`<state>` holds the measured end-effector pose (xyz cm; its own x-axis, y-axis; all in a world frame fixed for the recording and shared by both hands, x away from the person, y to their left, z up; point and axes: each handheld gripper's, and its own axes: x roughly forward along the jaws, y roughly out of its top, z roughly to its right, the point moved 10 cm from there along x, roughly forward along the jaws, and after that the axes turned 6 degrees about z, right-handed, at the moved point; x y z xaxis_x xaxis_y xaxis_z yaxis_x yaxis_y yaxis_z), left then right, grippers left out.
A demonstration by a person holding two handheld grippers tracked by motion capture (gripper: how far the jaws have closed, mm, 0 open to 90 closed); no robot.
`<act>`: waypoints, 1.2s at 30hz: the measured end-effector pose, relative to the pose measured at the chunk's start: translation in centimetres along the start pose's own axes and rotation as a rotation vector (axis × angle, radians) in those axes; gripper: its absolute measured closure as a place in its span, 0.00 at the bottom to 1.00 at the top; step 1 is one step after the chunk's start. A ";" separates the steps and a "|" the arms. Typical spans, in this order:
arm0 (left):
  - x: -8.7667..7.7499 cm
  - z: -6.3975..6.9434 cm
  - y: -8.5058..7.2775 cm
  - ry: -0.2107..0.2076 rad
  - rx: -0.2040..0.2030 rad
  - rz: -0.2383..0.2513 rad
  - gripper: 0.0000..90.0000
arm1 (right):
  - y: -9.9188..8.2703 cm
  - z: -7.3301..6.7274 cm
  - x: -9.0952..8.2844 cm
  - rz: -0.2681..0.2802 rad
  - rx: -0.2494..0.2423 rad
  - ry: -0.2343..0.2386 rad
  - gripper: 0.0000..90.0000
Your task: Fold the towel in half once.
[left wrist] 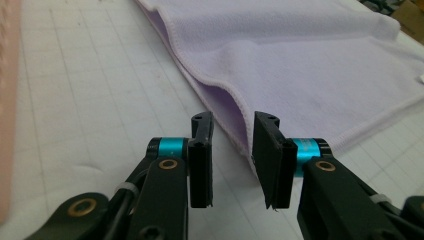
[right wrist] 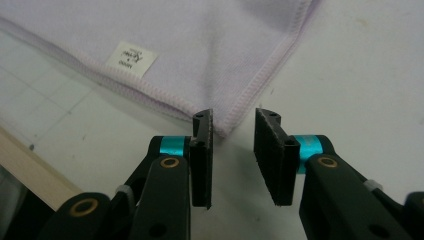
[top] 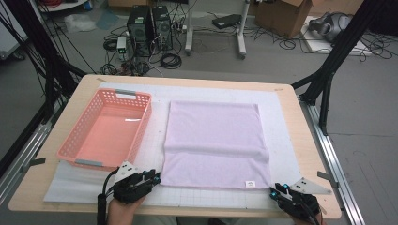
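While the lilac towel (top: 213, 143) lies folded and flat on the white gridded mat (top: 281, 122), just right of the pink plastic basket (top: 107, 130), both grippers sit at its near corners. The left gripper (left wrist: 234, 145) has its jaws apart, with the towel's raised corner edge in the gap, neither pad pressing on it. The right gripper (right wrist: 234, 131) is also parted, the towel's corner tip just ahead of its jaws, near the white label (right wrist: 131, 58).
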<state>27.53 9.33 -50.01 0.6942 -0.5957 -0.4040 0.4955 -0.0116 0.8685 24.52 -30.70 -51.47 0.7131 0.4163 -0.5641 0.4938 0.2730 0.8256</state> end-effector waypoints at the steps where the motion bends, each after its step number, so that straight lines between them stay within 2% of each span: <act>1: -0.1 0.0 -0.2 -0.004 0.010 -0.013 0.77 | 0.1 -0.1 0.0 0.002 0.011 0.007 0.77; 3: -0.3 0.1 -0.4 -0.013 0.026 -0.024 0.75 | 0.2 -0.1 0.1 0.006 0.017 0.005 0.77; 5: -0.4 0.1 -0.3 -0.014 0.030 -0.012 0.75 | 0.6 -0.2 -0.1 0.024 0.019 0.019 0.78; 7: -0.5 0.3 -0.2 -0.021 0.048 -0.004 0.75 | 1.1 -0.5 -0.8 0.036 0.008 0.035 0.84; 8: -0.5 0.4 -0.3 -0.025 0.057 -0.004 0.77 | 1.3 -0.7 -1.1 0.038 -0.006 0.052 0.88; 10: -0.4 0.4 -0.4 -0.026 0.073 -0.009 0.81 | 1.4 -1.8 -1.3 0.043 -0.026 0.131 0.92; 13: -0.4 0.5 -0.4 -0.027 0.082 -0.008 0.84 | 0.7 -3.2 -0.4 -0.008 -0.052 0.183 0.92; 15: -0.4 0.5 -0.4 -0.029 0.084 -0.006 0.84 | 0.6 -3.3 0.4 -0.024 -0.054 0.170 0.90; 21: 0.0 0.8 -0.4 -0.033 0.076 -0.004 0.83 | 1.9 -2.8 2.7 0.016 -0.017 0.113 0.88; 24: 0.3 1.1 -0.7 -0.029 0.097 -0.014 0.85 | 2.4 -2.4 3.5 0.038 0.011 0.086 0.87; 26: 0.3 1.1 -0.7 -0.025 0.097 -0.010 0.83 | 2.6 -2.3 3.6 0.053 0.032 0.092 0.87; 28: 0.3 0.8 -0.6 -0.009 0.091 -0.003 0.80 | 2.5 -1.6 3.7 0.040 0.032 0.046 0.88; 31: 0.3 0.5 -0.5 0.015 0.078 0.003 0.71 | 2.4 -0.5 3.4 0.025 0.009 -0.041 0.81; 34: 0.3 0.3 -0.4 0.020 0.063 0.008 0.63 | 1.9 -0.1 2.7 0.013 0.020 -0.063 0.75; 36: 0.5 0.4 -0.7 0.013 0.055 -0.013 0.58 | 1.5 0.0 2.1 -0.008 0.030 -0.077 0.69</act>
<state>27.36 8.69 -50.67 0.6948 -0.5845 -0.4190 0.4755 -0.0636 0.8774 26.70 -29.39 -51.41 0.7447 0.3455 -0.5710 0.5135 0.2497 0.8209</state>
